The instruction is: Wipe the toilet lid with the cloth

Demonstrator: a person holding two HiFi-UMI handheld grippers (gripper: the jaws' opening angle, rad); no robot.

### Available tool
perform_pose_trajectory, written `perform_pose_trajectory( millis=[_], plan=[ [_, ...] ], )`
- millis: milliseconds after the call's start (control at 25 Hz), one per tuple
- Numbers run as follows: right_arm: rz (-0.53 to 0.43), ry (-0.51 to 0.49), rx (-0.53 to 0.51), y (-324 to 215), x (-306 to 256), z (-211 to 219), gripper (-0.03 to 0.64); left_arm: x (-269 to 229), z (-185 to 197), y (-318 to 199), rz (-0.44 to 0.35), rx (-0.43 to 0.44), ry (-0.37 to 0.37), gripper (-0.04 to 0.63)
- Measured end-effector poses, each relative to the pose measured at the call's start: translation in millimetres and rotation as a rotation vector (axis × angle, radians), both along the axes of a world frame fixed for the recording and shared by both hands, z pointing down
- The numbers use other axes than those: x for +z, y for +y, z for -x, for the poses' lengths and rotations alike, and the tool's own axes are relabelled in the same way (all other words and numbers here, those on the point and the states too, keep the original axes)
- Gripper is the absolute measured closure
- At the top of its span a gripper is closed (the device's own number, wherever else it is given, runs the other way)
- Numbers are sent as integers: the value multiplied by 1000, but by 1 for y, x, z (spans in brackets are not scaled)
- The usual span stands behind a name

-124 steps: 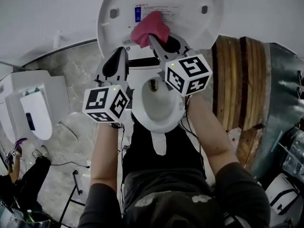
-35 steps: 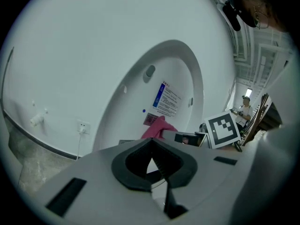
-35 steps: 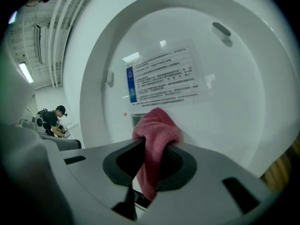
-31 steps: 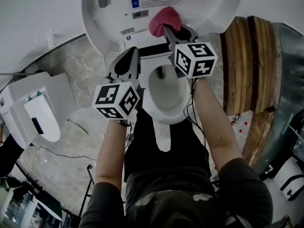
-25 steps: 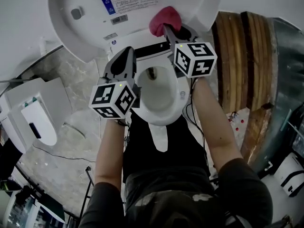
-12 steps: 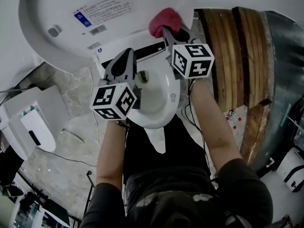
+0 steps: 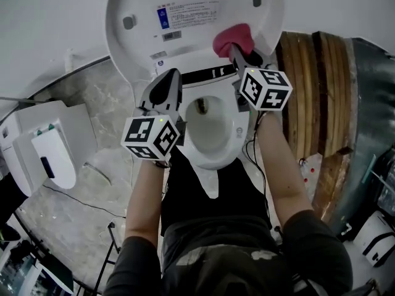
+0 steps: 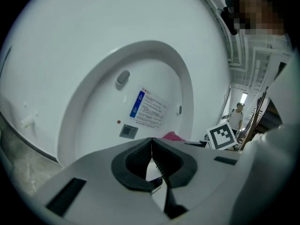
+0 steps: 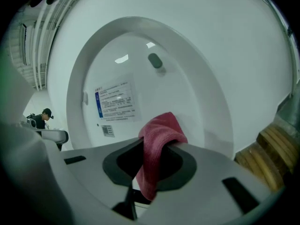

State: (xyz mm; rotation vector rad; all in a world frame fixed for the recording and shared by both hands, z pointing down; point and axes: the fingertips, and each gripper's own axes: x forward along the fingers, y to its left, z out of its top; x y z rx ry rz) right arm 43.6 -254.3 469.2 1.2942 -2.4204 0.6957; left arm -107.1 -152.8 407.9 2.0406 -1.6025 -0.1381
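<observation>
a person standing over a toilet holds the raised toilet lid [image 7: 196,42] in front of both grippers, its white inner face turned towards them. the right gripper [image 7: 237,52] has its jaws closed on a pink cloth [image 7: 232,38]; one fold bunches out beyond the jaw tips and a tail hangs down between the jaws. the bunched end sits at the lid's inner face close to its right edge, low down near the hinge, to the right of the printed label [image 7: 185,15]. the left gripper [image 7: 171,74] has its jaws shut tight together with nothing between them, and points at the lower left part of the lid, beside the left rim of the open bowl [image 7: 213,134]. wooden planks [image 7: 308,97] stand to the right of the toilet.
</observation>
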Motion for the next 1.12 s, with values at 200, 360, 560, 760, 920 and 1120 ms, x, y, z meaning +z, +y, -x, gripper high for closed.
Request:
perform_pose_trajectory(
  millis=[200, 360, 560, 760, 920, 1120],
  plan=[
    [-29, -19, -26, 24, -41, 48, 561, -49, 57, 23, -78, 3, -48, 586],
    [-37, -38, -22, 43, -67, 77, 561, -83, 103, 36, -128, 6, -44, 586],
    [-58, -51, -6, 53, -102, 101, 561, -106, 137, 31, -174, 42, -60, 578],
    [-87, -41, 16, 68, -131, 113, 561, -114, 133, 10, -210, 188, -21, 361],
    [-86, -32, 57, 85, -138, 110, 561, -100, 126, -19, -176, 292, -61, 261],
    [-63, -16, 82, 99, -131, 107, 561, -91, 120, -58, -145, 357, -72, 239]
  ],
)
